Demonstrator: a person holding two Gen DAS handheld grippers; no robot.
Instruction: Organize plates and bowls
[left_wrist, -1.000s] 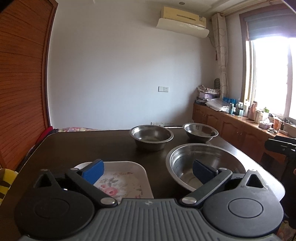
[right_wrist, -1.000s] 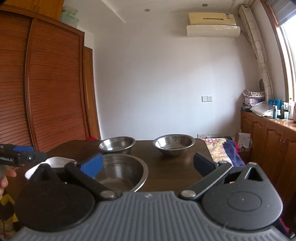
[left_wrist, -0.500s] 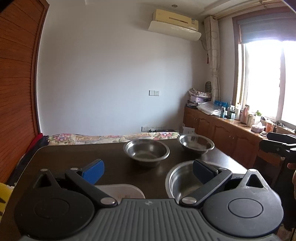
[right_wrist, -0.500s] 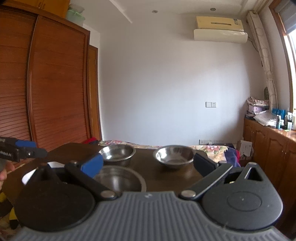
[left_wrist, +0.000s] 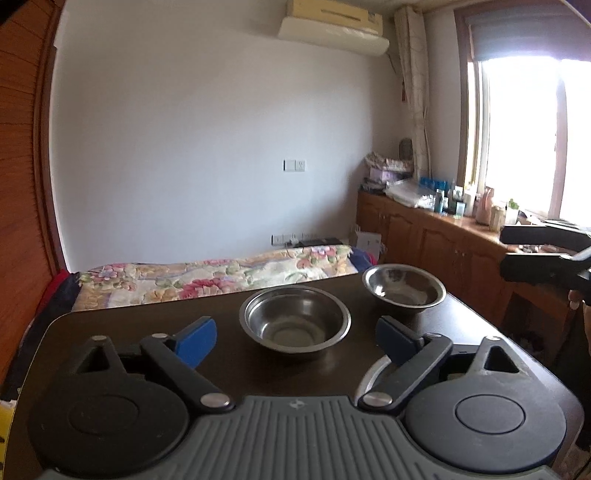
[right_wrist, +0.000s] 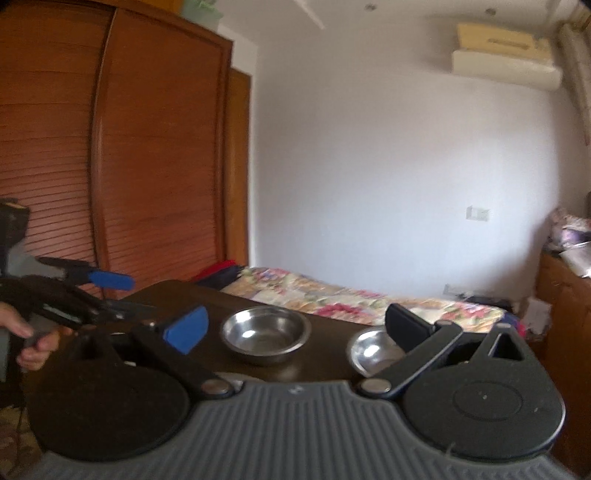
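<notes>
Round stainless-steel bowls (left_wrist: 294, 320) on dark table (left_wrist: 147, 325): light, rigid, slippery; pinch the thin rim. Left gripper (left_wrist: 295, 338) jaws wide, closing, empty; right gripper (right_wrist: 295, 328) jaws wide, empty.

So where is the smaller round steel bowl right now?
In the left wrist view, the smaller round steel bowl sits far right on the dark wooden table, beside the wider round steel bowl.

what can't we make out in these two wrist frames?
- Large steel bowl: left wrist view, only a rim sliver; the left gripper body covers the rest.
- Small bowl: right wrist view, partly behind the right gripper finger, blurred.
- Items on the sideboard: too small to identify.
</notes>
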